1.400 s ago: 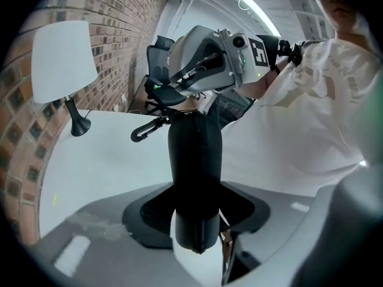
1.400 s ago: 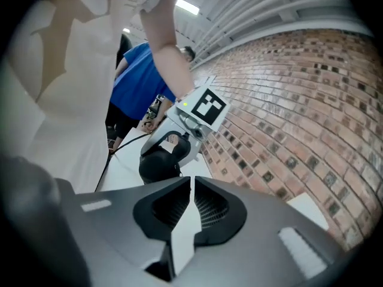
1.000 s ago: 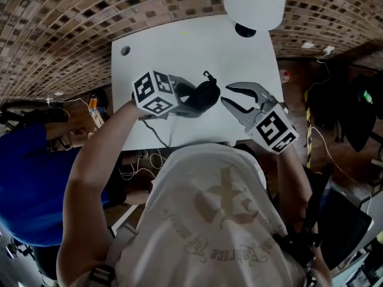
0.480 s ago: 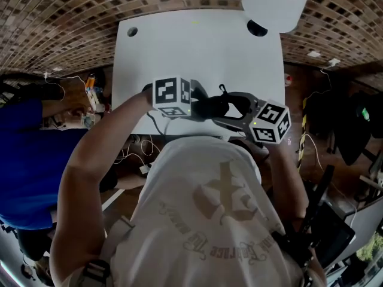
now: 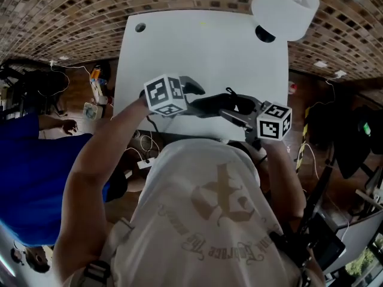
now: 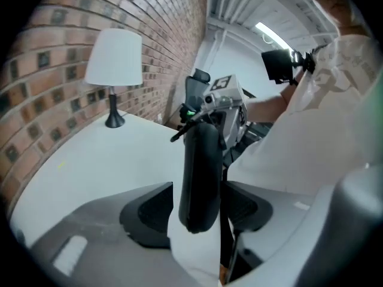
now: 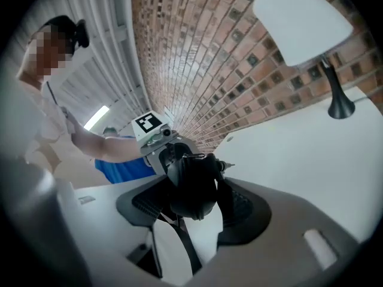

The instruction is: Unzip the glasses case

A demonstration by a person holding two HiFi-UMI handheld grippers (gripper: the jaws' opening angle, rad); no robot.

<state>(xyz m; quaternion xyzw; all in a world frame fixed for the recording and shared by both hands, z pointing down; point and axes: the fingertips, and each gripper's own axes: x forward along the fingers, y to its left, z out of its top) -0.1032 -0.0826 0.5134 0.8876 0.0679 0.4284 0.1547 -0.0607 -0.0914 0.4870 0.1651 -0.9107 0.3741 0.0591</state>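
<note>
The black glasses case (image 5: 209, 105) hangs just over the front edge of the white table (image 5: 197, 46), between my two grippers. My left gripper (image 5: 194, 97) straddles its left end; the jaws have just been opening, and a thin gap shows beside the case (image 6: 200, 172). From the right, my right gripper (image 5: 234, 107) takes the other end. Its jaws have just been closing, and both pads lie against the case (image 7: 191, 187). The zipper pull (image 7: 227, 166) sticks out on the case's upper side.
A white lamp (image 5: 286, 8) stands at the table's far right corner, and a cable hole (image 5: 140, 27) is at the far left. A person in blue (image 5: 36, 178) sits at the left. Cables and plugs (image 5: 143, 160) lie under the table's front edge.
The right gripper stood apart from the case with jaws spread; it has rolled, come in and taken the case's right end. Both grippers and the case have sunk toward the table's front edge.
</note>
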